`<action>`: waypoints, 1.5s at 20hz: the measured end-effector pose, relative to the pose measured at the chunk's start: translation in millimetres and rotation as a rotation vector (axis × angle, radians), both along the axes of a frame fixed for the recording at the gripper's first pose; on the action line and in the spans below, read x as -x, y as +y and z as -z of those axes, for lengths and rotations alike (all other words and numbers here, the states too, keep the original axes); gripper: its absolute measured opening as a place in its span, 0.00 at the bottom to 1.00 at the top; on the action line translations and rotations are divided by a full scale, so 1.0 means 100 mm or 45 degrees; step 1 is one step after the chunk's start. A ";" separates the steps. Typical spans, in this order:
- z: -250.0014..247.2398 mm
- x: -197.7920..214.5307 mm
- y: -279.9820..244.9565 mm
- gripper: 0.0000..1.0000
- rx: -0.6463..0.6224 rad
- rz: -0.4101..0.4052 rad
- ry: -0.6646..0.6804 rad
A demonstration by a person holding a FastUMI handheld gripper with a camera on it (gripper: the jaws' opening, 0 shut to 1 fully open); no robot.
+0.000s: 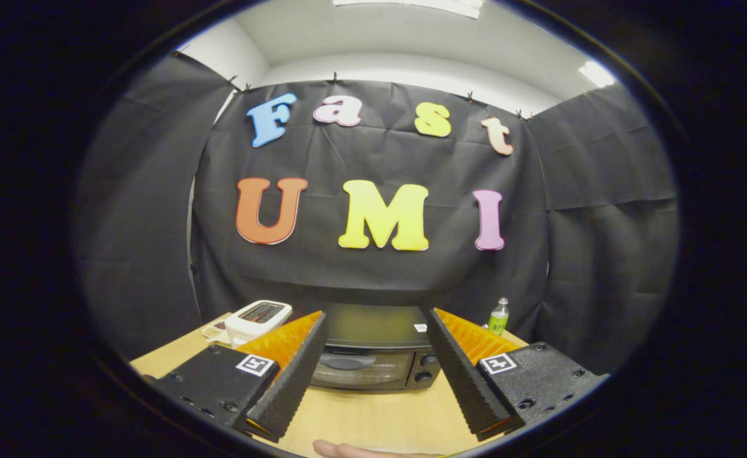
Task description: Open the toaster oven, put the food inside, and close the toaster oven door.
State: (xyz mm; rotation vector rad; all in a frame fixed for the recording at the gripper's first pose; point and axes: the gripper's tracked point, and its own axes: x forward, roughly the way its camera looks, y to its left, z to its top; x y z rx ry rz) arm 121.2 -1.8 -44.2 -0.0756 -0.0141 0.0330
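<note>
In the gripper view, the gripper [373, 318] hung above a light wooden table [373, 416], its 2 fingers [297, 372] spread wide apart and grasping nothing. The toaster oven [373, 353] sat on the table just ahead of the fingers and framed between them, its dark top facing up, its glass door [357, 371] shut and upright, and 2 round knobs [425, 369] stacked on the right side of its front. To the left of the oven and a little farther back stood a white pop-up toaster [257, 318], with a small pale item [213, 331] lying just beside it on its left; what that item was could not be told. To the right of the oven, near the far edge of the table, stood 1 small bottle [499, 317] with a green label and a pale cap, upright. At the near edge of the table, below the fingers, part of a person's hand [354, 451] rested close to the wood. Black cloth [379, 267] hung behind the table as the booth's wall, with a pale wall and ceiling lights above it.
</note>
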 end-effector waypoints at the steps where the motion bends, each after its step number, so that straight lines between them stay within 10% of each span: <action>1: 0.07 -0.12 0.03 1.00 0.006 -0.012 0.010; 16: 1.22 -1.34 0.29 1.00 -0.057 0.016 0.216; 30: 1.46 -1.25 0.35 1.00 -0.039 0.026 0.470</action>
